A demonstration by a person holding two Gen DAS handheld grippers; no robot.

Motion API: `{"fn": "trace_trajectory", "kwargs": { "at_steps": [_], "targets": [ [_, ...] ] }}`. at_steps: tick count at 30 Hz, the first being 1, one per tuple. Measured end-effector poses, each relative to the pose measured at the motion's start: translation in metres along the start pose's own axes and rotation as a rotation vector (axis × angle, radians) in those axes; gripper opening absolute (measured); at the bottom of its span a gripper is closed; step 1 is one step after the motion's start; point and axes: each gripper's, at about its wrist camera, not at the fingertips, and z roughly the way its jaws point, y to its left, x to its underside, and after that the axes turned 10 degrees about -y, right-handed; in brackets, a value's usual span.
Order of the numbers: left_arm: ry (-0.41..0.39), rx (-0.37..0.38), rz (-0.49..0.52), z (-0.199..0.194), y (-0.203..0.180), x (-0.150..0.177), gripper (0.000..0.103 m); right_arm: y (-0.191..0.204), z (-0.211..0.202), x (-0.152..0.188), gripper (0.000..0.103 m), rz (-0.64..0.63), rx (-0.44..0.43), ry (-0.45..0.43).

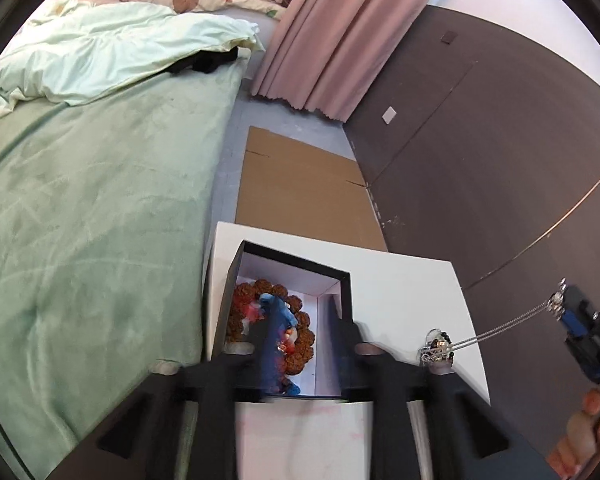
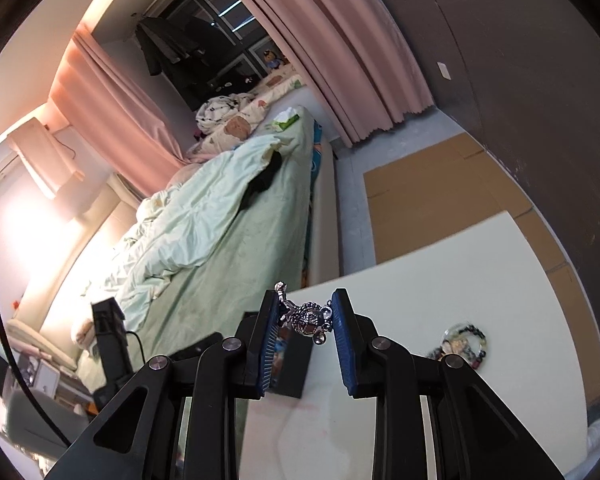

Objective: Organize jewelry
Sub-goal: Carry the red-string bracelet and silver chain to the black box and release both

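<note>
Beside green bed (image 1: 100, 200), white table (image 1: 400, 280)

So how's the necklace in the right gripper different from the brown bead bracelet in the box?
The silver necklace is metal, a chain with an ornate charm; the brown bead bracelet is a ring of chunky knobbly beads. The necklace is clamped between the right gripper's pads, its chain stretched taut through the air; the bracelet lies loose inside the black box, under the open left gripper. Both are jewelry.
</note>
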Motion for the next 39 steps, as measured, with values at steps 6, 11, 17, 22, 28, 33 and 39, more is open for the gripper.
{"fn": "trace_trajectory", "kwargs": {
  "at_steps": [6,11,17,22,28,33,39],
  "targets": [
    [-0.056,0.049,-0.039,-0.015,0.005,-0.01,0.103,0.034,-0.012,-0.022,0.028,-0.04,-0.039,-0.051],
    [-0.073,0.052,-0.05,-0.024,0.011,-0.017,0.103,0.069,-0.023,-0.046,0.028,-0.09,-0.07,-0.103],
    [-0.121,0.048,-0.055,-0.042,0.019,-0.025,0.103,0.113,-0.027,-0.067,0.028,-0.145,-0.108,-0.136],
    [-0.147,0.057,-0.105,-0.052,0.033,-0.031,0.103,0.147,-0.019,-0.071,0.028,-0.175,-0.155,-0.129],
    [-0.17,0.058,-0.165,-0.061,0.05,-0.036,0.103,0.171,0.003,-0.057,0.028,-0.218,-0.167,-0.098],
    [-0.18,0.065,-0.198,-0.065,0.06,-0.038,0.103,0.164,0.023,-0.047,0.028,-0.206,-0.153,-0.065],
    [-0.182,0.063,-0.215,-0.066,0.065,-0.04,0.103,0.157,0.041,-0.041,0.028,-0.185,-0.127,-0.047]
  ]
}}
